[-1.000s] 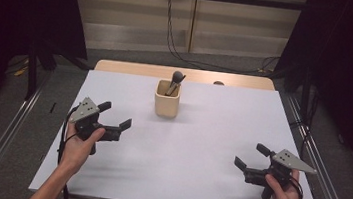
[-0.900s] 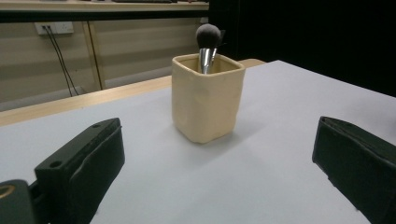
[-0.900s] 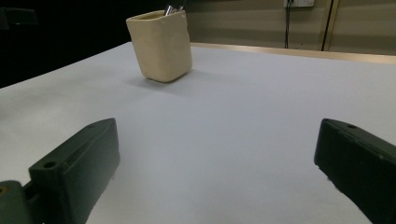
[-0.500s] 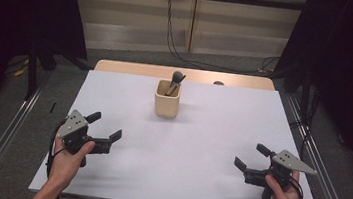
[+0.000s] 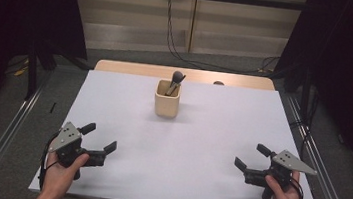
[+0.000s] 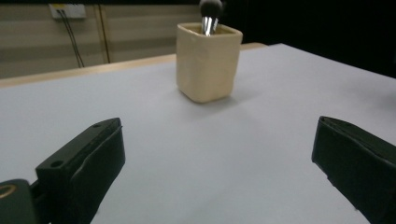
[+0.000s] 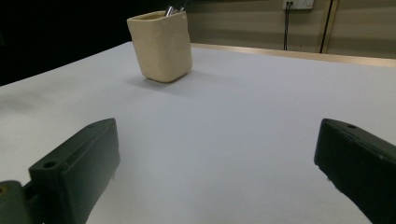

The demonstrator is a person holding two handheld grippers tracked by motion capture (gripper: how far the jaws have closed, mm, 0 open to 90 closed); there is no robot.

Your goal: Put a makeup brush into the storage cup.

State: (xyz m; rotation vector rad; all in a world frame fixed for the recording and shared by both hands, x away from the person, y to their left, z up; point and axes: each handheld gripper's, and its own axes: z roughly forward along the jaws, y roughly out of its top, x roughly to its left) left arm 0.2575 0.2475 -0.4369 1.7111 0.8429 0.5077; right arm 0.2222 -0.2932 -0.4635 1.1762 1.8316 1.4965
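At the near left corner of the white table [image 5: 179, 145], the left gripper [image 5: 99, 138] sits low in the person's left hand [image 5: 61, 172], its jaws wide apart with nothing between them. In the left gripper view the two black jaws frame bare tabletop, and the way ahead to the cup [image 6: 208, 61] is open, with nothing lying in between.

Toward the middle and far side of the table stands the cream cup [image 5: 167, 98], upright, well apart from both grippers. A brush [image 5: 175, 81] with a dark head and shiny metal neck stands inside it, leaning toward the right and poking above the rim. Behind the cup runs the bare wooden edge [image 5: 118, 66] of the table, and a small dark object [image 5: 218, 83], too small to make out, sits on that edge to the right.

At the near right corner, the right gripper [image 5: 251, 158] is held in the person's right hand [image 5: 286, 195], jaws likewise spread wide and empty. The right gripper view shows the cup [image 7: 161, 45] off to its upper left, with clear tabletop between.

Past the table, cables [image 5: 172, 33] hang down the back wall to the floor.
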